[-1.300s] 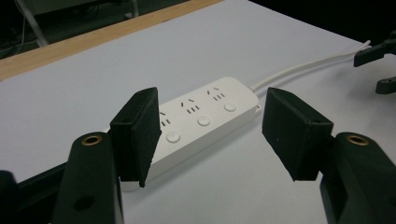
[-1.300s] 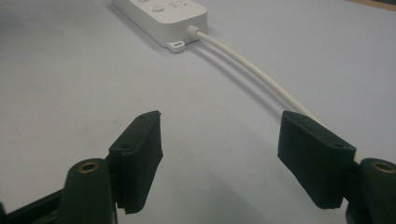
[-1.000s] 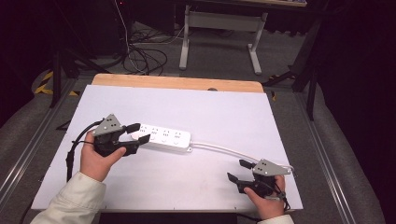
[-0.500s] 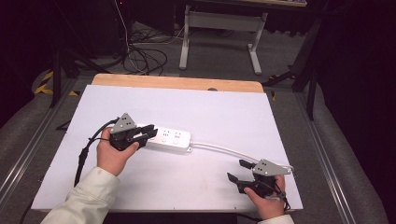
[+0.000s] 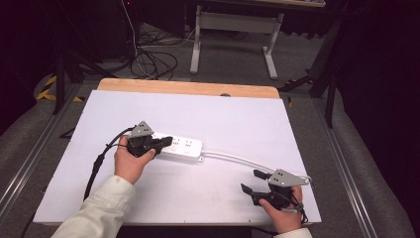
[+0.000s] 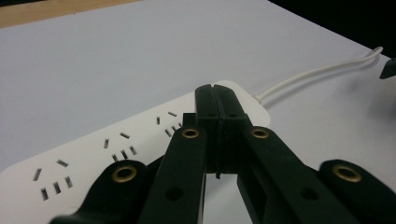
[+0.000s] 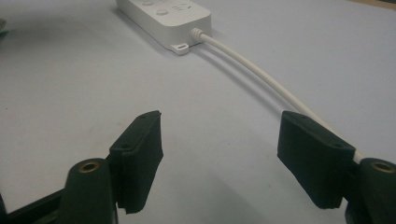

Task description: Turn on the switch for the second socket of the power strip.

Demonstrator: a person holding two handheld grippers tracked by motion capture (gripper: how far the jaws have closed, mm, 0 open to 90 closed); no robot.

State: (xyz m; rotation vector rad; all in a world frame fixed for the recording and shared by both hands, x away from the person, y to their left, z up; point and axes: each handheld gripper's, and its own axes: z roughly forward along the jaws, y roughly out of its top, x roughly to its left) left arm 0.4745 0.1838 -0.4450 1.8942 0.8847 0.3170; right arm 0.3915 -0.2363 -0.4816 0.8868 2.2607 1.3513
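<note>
White cable [image 5: 237,159] beside right tool [image 5: 256,180]

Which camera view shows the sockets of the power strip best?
The left gripper view: the power strip lies close, its slots sharp. The high view shows it whole but small. The right gripper view shows its cable end.

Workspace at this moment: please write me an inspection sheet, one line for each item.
Surface: white board on a wooden table, flat and clean.
Job's things: white power strip lying flat, sockets up.
Clutter: nothing seen.
Grippers: left gripper shut with nothing between its pads, tips over the strip; whether they touch it is unclear. Right gripper open, low over the board near its front right corner.
Cables: the strip's white cord runs toward the right gripper; black cable trails from the left gripper.
Surroundings: grey floor, loose cables and a metal stand behind the table.
</note>
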